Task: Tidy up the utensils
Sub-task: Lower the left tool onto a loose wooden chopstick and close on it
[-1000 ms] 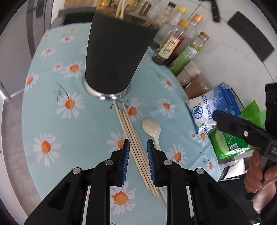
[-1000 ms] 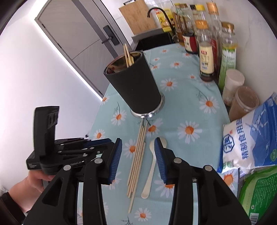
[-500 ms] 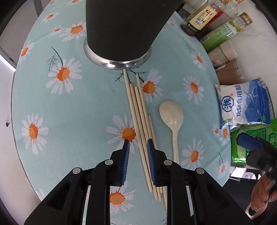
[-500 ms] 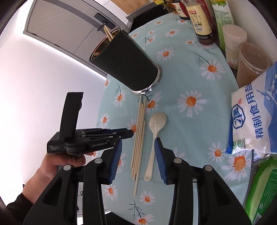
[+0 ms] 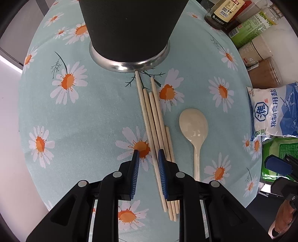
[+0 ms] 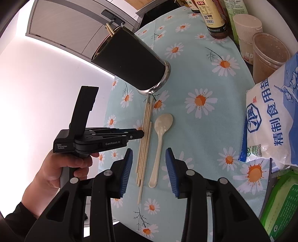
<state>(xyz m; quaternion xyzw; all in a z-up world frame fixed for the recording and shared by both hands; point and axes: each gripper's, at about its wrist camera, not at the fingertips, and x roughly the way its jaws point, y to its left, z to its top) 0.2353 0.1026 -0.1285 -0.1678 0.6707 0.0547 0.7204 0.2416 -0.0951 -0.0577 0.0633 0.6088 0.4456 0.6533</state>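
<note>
Left gripper [image 5: 148,155] low over chopsticks [image 5: 152,115] — jaws narrow, seemingly straddling one; right gripper [image 6: 149,155] wide.

Black left claw [image 5: 147,158] with ribbed blue pads [image 5: 135,175], silver screws; bare-skinned hand [image 6: 61,167], dark sleeve.

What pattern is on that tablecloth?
The tablecloth is light blue-green, printed with white daisies with orange centres. The left wrist view shows it best.

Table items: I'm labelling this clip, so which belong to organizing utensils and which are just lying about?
Job: chopsticks, spoon, black holder, left gripper, right gripper.
Lying about: sauce bottles, salt bag, brown jar, green packet.
</note>
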